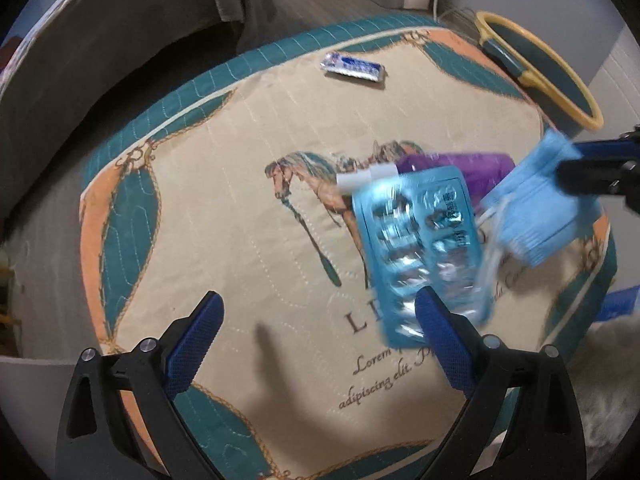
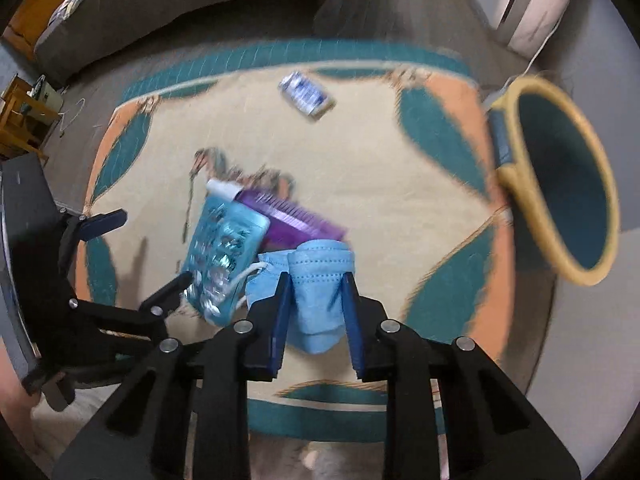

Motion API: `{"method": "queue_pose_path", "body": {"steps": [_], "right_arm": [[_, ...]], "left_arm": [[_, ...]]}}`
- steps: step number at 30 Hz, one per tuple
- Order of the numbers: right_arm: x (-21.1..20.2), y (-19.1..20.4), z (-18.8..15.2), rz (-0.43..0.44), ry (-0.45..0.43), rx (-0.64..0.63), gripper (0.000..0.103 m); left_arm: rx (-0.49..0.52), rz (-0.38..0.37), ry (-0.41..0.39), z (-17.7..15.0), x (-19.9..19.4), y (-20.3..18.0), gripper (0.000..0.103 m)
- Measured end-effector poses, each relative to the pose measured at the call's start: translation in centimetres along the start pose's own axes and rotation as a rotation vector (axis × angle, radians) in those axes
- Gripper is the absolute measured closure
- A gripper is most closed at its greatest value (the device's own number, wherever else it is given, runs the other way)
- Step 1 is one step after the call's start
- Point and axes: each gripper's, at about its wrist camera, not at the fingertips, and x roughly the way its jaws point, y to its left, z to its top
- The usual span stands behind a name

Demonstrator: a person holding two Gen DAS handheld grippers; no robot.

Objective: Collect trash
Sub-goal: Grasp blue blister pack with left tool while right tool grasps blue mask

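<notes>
A blue face mask [image 2: 316,280] is pinched between the pads of my right gripper [image 2: 314,280], lifted above the patterned cushion [image 2: 380,168]; it shows at the right of the left wrist view [image 1: 536,216]. A teal blister pack [image 1: 424,248] lies tilted beside it, over a purple tube [image 1: 460,166] with a white cap. My left gripper [image 1: 318,308] is open, its right finger against the blister pack's lower edge. A small blue-white wrapper [image 1: 354,66] lies at the cushion's far side. A teal basket with a yellow rim [image 2: 560,184] stands to the right.
A grey sofa [image 2: 180,4] runs along the far side. A small wooden table [image 2: 20,120] stands at far left. A white appliance [image 2: 532,4] and cord are at the back right. A white fluffy rug [image 1: 608,380] lies near the cushion.
</notes>
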Motion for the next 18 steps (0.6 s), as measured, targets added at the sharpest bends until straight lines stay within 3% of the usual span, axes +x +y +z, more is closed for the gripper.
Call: {"method": "queue_pose_path", "body": {"steps": [12, 15, 18], "right_arm": [[-0.8, -5.3, 2.0, -0.003, -0.073, 0.15, 0.078], [-0.6, -6.2, 2.1, 0.004, -0.073, 0.17, 0.078], [-0.8, -6.9, 2.3, 0.024, -0.078, 0.191, 0.078]], "left_arm": [[-0.026, -0.048, -0.004, 1.9, 0.0, -2.8, 0.007], [-0.089, -0.102, 0.025, 1.8, 0.4, -3.1, 0.007], [-0.052, -0.093, 0.02, 1.8, 0.6, -4.2, 0.007]]}}
